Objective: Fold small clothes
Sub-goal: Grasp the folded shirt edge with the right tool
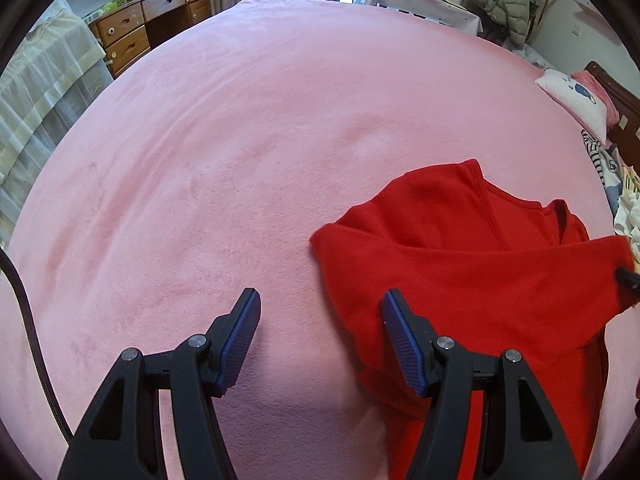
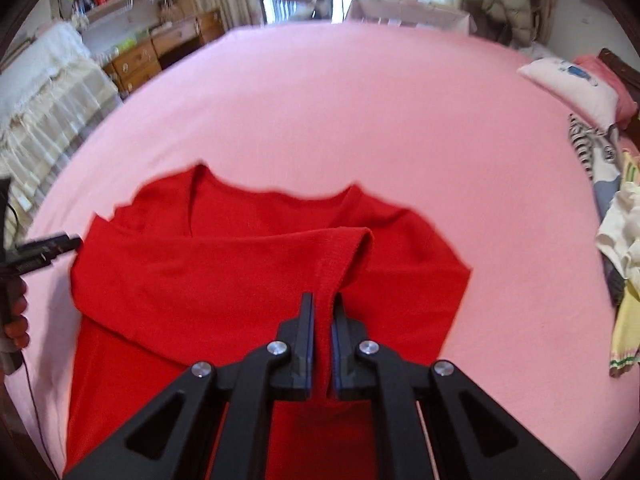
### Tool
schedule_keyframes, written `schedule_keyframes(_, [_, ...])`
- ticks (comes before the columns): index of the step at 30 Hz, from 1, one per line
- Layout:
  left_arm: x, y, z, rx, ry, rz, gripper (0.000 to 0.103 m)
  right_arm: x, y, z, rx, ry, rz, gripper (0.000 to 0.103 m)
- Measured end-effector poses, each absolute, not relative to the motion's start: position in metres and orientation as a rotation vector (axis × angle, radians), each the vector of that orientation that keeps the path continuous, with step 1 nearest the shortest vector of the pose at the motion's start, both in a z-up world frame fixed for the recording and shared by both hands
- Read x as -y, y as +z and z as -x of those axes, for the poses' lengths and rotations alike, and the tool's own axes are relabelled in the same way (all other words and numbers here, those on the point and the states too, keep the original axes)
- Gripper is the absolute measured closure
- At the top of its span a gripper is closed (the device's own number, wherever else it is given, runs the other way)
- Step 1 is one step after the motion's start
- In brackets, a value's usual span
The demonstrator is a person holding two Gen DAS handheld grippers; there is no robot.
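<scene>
A small red top [image 2: 224, 272] lies on the pink bed cover [image 2: 360, 120], one sleeve folded across its body. My right gripper [image 2: 323, 304] is shut on the ribbed cuff of that sleeve [image 2: 340, 252], which rises from the garment into the pads. In the left wrist view the same red top [image 1: 460, 264] lies to the right, and my left gripper [image 1: 320, 304] stands open just over its left edge, with only pink cover and a little red cloth between the fingers. The right gripper's tip [image 1: 628, 276] shows at the far right there.
A white pillow [image 2: 568, 84] and a pile of other clothes [image 2: 616, 220] lie along the bed's right side. A wooden chest of drawers [image 1: 132, 36] and a covered frame [image 1: 44, 92] stand to the left. A hand [image 2: 16, 320] holds the left gripper at the edge.
</scene>
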State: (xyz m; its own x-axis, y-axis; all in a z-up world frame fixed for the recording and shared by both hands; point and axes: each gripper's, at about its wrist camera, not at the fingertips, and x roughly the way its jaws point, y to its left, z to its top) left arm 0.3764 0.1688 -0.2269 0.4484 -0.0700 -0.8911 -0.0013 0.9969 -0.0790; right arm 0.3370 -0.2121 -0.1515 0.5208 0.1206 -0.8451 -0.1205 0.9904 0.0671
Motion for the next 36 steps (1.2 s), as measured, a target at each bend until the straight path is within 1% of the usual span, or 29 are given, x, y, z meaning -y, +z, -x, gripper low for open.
schedule_keyframes(4, [-0.167,-0.229,-0.378,-1.114,-0.035,0.072,0.041,0.235,-0.146,-0.338,-0.988,0.088,-0.042,0.097])
schedule_keyframes(8, [-0.164,-0.232,-0.381,-1.124,-0.027,0.074,0.041,0.256,-0.172,-0.347,-1.076,0.066,-0.124,0.097])
schedule_keyframes(12, [-0.159,-0.239,-0.388,-1.153,-0.011,0.06,0.041,0.261,-0.2,-0.351,-1.153,0.05,-0.139,0.096])
schedule_keyframes(22, [-0.165,-0.262,-0.417,-1.217,0.036,0.1,0.042,0.269,-0.214,-0.36,-1.183,0.013,-0.164,0.091])
schedule_keyframes(23, [-0.164,-0.263,-0.419,-1.218,0.036,0.097,0.044,0.27,-0.214,-0.36,-1.179,0.011,-0.165,0.091])
schedule_keyframes(24, [-0.164,-0.265,-0.422,-1.222,0.037,0.093,0.052,0.271,-0.214,-0.36,-1.174,0.011,-0.162,0.092])
schedule_keyframes(25, [-0.164,-0.265,-0.424,-1.226,0.032,0.096,0.062,0.271,-0.214,-0.36,-1.172,0.015,-0.152,0.092])
schedule_keyframes(26, [-0.162,-0.265,-0.425,-1.23,0.019,0.104,0.069,0.269,-0.214,-0.36,-1.164,0.014,-0.142,0.092])
schedule_keyframes(27, [-0.16,-0.264,-0.426,-1.229,0.004,0.106,0.084,0.268,-0.213,-0.359,-1.155,0.014,-0.132,0.092])
schedule_keyframes(28, [-0.157,-0.263,-0.427,-1.224,-0.003,0.099,0.094,0.268,-0.212,-0.358,-1.146,0.013,-0.121,0.093])
schedule_keyframes(32, [-0.144,-0.252,-0.427,-1.148,0.043,0.01,0.099,0.267,-0.204,-0.353,-1.091,-0.006,-0.095,0.093])
schedule_keyframes(36, [-0.152,-0.237,-0.436,-1.09,0.062,0.039,0.099,0.268,-0.2,-0.352,-1.053,-0.02,-0.1,0.093])
